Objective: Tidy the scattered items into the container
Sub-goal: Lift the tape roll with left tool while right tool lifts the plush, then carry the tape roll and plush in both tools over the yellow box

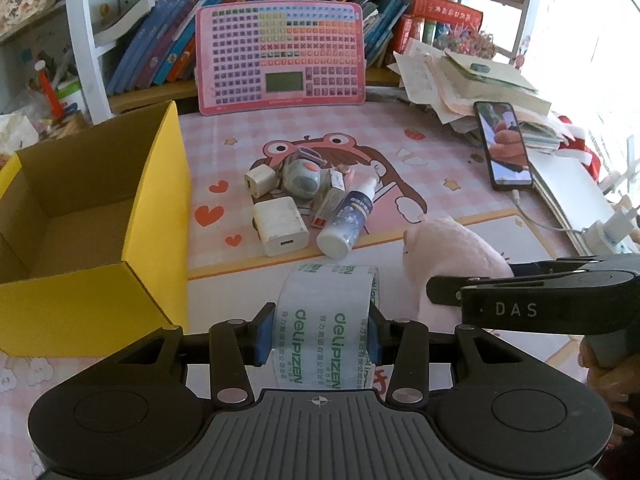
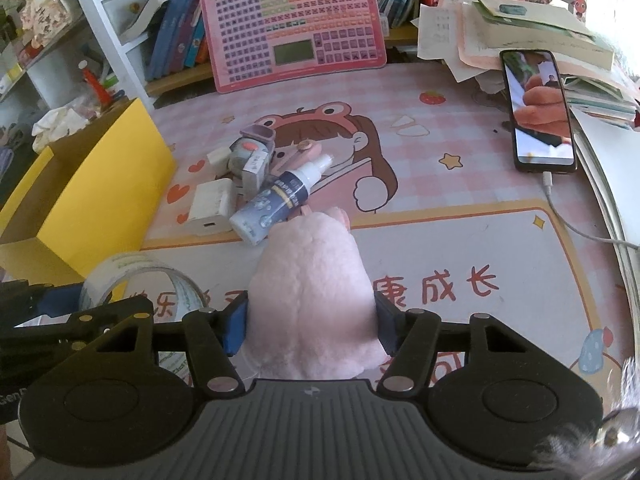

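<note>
My left gripper is shut on a roll of clear tape with green print, held near the desk's front; the roll also shows in the right wrist view. My right gripper is shut on a pink plush toy, which shows in the left wrist view. An open yellow cardboard box stands at the left, empty inside. A pile lies mid-desk: a spray bottle, two white chargers, a round grey gadget and a small carton.
A pink keyboard-like toy board leans against a bookshelf at the back. A phone on a charging cable lies at the right beside a stack of papers and books. A pink cartoon desk mat covers the desk.
</note>
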{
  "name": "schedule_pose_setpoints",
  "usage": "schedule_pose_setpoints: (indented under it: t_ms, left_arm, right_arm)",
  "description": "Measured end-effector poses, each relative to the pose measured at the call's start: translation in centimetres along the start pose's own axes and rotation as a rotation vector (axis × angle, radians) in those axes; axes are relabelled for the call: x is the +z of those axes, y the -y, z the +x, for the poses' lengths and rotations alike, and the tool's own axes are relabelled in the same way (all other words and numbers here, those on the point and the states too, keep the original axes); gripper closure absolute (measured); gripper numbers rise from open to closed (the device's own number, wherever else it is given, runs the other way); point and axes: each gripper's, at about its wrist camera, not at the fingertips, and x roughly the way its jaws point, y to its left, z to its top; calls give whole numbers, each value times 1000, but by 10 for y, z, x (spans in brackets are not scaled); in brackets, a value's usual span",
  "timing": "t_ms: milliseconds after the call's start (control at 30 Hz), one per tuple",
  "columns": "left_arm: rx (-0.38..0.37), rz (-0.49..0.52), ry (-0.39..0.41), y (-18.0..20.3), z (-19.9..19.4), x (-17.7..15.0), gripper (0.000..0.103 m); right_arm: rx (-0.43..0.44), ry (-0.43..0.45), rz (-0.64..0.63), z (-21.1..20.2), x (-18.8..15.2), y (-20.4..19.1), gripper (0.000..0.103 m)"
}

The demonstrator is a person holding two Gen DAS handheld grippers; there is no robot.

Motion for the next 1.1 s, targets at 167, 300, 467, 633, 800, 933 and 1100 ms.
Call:
schedule_pose_setpoints:
  t_ms: [167, 300, 467, 633, 800, 933, 1100]
  left_arm:
    - [-32, 5, 23, -9, -7, -4, 61]
    - [-64, 7, 48, -15, -15, -9, 61]
    - [-101, 18, 62, -25, -27, -19, 61]
    - [-132, 27, 58, -37, -38, -32, 61]
    - [-149, 31, 59, -52, -51, -44, 61]
    - [-155, 19, 63, -66, -62, -53, 61]
    - [-161, 9, 63, -83, -75, -64, 61]
  right_arm:
    - [-25, 20, -1, -8, -6, -9, 43]
    - [-52, 36, -1, -17, -12, -19, 43]
    - [-81, 41, 2, -28, -23, -33, 43]
    - [-105, 41, 14, -38, -38, -51, 43]
    - [-110, 37, 18, -47, -53, -72, 43]
    - [-106, 36, 2, -53, -64, -92, 43]
    - [-103, 42, -16, -60, -76, -113, 43]
